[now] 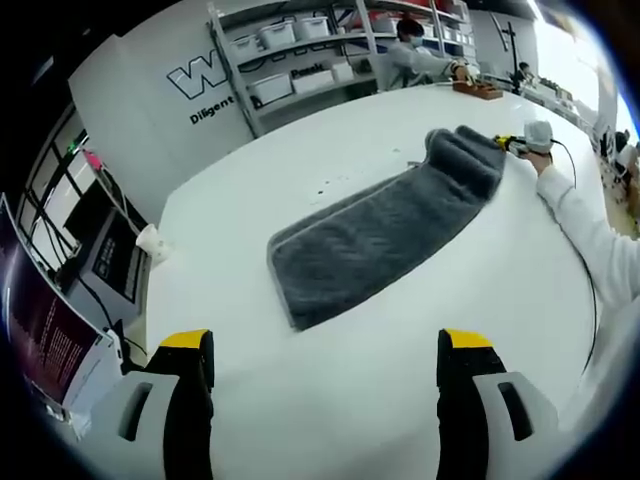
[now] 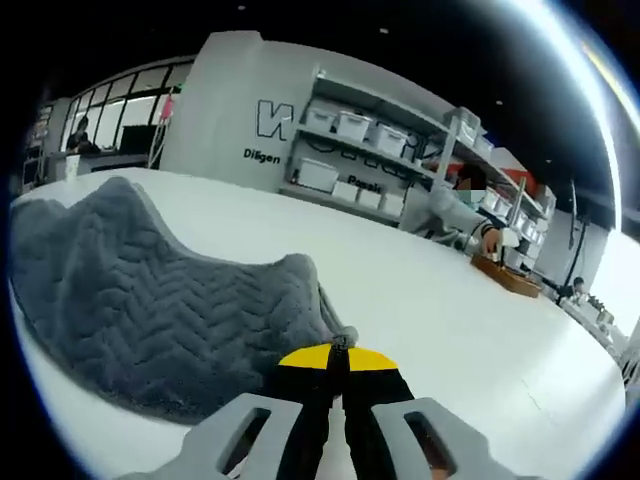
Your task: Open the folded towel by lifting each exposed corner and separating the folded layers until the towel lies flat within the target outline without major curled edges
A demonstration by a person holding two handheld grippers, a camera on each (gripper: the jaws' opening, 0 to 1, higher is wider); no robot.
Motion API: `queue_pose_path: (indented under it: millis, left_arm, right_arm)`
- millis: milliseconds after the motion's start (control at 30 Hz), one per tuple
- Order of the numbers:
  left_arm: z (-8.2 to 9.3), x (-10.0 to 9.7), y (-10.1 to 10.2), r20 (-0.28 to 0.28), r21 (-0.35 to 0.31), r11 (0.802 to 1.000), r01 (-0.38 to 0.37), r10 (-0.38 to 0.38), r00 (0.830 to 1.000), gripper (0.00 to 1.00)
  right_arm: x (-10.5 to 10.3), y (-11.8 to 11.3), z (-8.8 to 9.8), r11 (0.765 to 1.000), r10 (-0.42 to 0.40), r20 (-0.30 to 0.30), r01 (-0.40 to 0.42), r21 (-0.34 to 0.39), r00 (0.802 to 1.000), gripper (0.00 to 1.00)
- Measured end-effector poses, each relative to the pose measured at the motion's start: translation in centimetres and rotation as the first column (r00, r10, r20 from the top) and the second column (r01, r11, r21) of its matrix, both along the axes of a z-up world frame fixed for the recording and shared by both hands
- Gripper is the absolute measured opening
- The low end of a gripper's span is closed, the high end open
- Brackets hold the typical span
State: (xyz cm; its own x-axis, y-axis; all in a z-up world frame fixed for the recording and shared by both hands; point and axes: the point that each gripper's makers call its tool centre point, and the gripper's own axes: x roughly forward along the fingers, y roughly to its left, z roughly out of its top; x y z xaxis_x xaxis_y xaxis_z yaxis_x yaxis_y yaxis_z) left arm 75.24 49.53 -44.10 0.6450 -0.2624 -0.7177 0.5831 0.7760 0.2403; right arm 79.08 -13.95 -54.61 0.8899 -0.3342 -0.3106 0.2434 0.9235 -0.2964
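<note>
In the left gripper view, the left gripper stands at the bottom of the frame with its jaws spread wide and nothing between them, above the white surface. Past it, in the frame's middle, the grey towel lies in a long strip, its far end bunched up at the upper right, where the right gripper meets it. In the right gripper view, the right gripper has its jaws pressed together on the edge of the towel, lifted into folds at the left. Beyond, shelves with bins and a seated person fill the upper right.
</note>
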Motion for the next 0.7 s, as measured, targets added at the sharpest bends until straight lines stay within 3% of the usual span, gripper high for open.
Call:
queue_pose_path:
  millis: [700]
  left_arm:
    - [-0.1,-0.4,0.0,0.001,0.004,1.0,-0.008,0.008,1.0,0.9]
  right_arm:
    - [-5.0,-4.6,-0.7,0.996,-0.093,-0.022,0.092,-0.02,0.995,0.0]
